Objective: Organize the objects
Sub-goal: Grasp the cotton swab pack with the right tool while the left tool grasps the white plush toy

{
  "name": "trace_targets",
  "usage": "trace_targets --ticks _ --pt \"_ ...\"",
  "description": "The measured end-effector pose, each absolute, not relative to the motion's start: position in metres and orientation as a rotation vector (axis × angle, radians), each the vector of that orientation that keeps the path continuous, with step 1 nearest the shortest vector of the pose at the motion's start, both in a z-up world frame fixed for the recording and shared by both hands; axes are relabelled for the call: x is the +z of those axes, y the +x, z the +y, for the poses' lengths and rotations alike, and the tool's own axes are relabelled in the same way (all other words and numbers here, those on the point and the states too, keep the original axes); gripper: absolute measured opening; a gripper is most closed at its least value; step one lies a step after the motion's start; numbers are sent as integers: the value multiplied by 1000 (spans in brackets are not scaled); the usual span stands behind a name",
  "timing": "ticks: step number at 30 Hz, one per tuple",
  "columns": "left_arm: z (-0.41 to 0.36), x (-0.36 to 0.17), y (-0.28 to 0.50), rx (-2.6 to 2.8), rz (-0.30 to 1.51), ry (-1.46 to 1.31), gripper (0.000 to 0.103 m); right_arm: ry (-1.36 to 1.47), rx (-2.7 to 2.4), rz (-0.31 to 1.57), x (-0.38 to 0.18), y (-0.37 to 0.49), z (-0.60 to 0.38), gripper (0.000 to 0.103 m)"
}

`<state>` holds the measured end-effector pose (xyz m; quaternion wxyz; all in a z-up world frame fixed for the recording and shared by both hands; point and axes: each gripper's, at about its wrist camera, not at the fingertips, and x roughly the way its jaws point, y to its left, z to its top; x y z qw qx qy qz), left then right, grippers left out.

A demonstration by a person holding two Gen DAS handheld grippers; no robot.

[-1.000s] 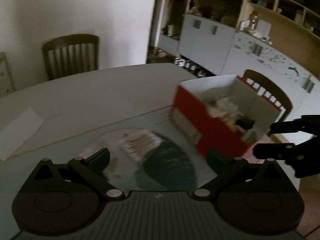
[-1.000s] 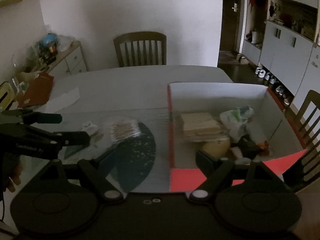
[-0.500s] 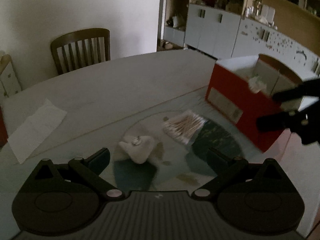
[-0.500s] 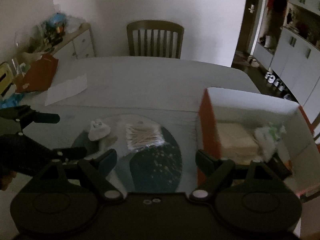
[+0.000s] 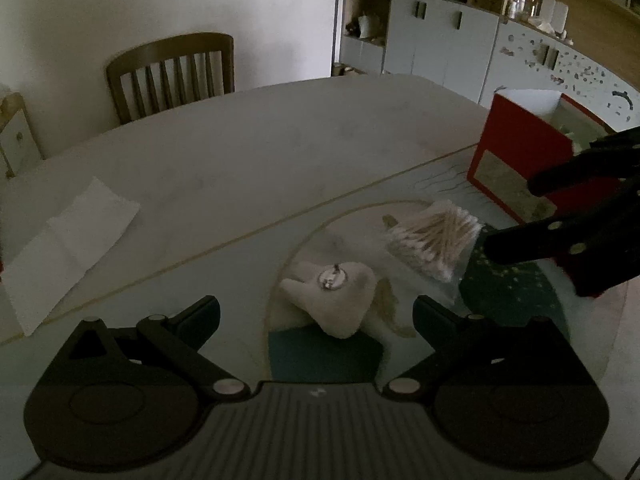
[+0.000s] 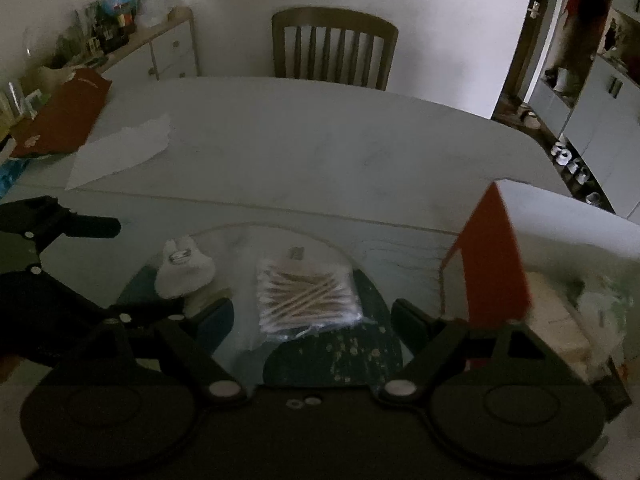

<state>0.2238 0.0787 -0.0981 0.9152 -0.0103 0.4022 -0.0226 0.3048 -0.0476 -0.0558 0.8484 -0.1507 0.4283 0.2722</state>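
A small white tooth-shaped plush (image 5: 332,292) with a metal ring on it lies on the glass table top (image 5: 240,248), just ahead of my left gripper (image 5: 316,316). That gripper is open with nothing between its fingers. A clear bag of cotton swabs (image 6: 306,294) lies right in front of my right gripper (image 6: 312,316), which is also open and holds nothing. The plush (image 6: 184,272) sits to the left of the swabs, with the left gripper (image 6: 120,268) beside it. A red and white box (image 6: 496,256) stands to the right and holds a tan pack (image 6: 560,320) and a crumpled plastic bag (image 6: 600,308).
A white sheet of paper (image 5: 68,240) lies at the table's left. Next to it at the left edge is a red bag (image 6: 60,120). A wooden chair (image 6: 334,48) stands behind the far side. Cabinets (image 5: 440,40) line the right wall.
Both grippers have swung left, away from the red box, and come lower. The plush and the swab bag now lie close in front of them. Both pairs of jaws stay wide.
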Motion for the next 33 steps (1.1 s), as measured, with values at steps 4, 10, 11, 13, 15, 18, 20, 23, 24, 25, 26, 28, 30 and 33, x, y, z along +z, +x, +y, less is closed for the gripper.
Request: trace_targets --ticks 4,10,11,13,15,18,20,23,24,25,26,28,30,33 --pt "80 -104 232 -71 830 -26 103 -316 586 933 -69 316 -40 86" --pt "80 -113 240 -73 831 -15 103 -342 590 965 -88 329 -31 86" --pt "80 -115 241 -70 833 -15 103 -339 592 970 -90 331 -30 86" --pt "79 -118 243 -66 835 -15 103 -337 598 979 -94 334 -29 86" --pt "80 -121 244 -66 834 -15 103 -336 605 987 -97 336 -27 86" --pt "79 -123 245 -69 830 -15 103 -339 618 999 -102 339 -24 86" --pt "79 -125 247 -66 835 -14 102 -335 618 1004 -104 341 -24 86" --pt "78 -127 247 -61 825 -1 102 -334 617 998 -107 343 -24 87" --pt "77 -127 247 -61 824 3 101 -333 618 996 -107 344 -24 87" --pt "77 -128 247 -59 821 7 101 -333 618 995 -108 344 -23 88" --pt "76 -128 247 -60 818 12 98 -334 618 995 -108 344 -23 87" --pt "73 -127 247 -54 816 35 90 -334 615 993 -109 343 -23 86" --pt "71 -125 247 -59 812 40 81 -334 612 990 -109 341 -22 85" --pt "68 -123 246 -75 812 52 71 -332 606 990 -109 339 -21 84"
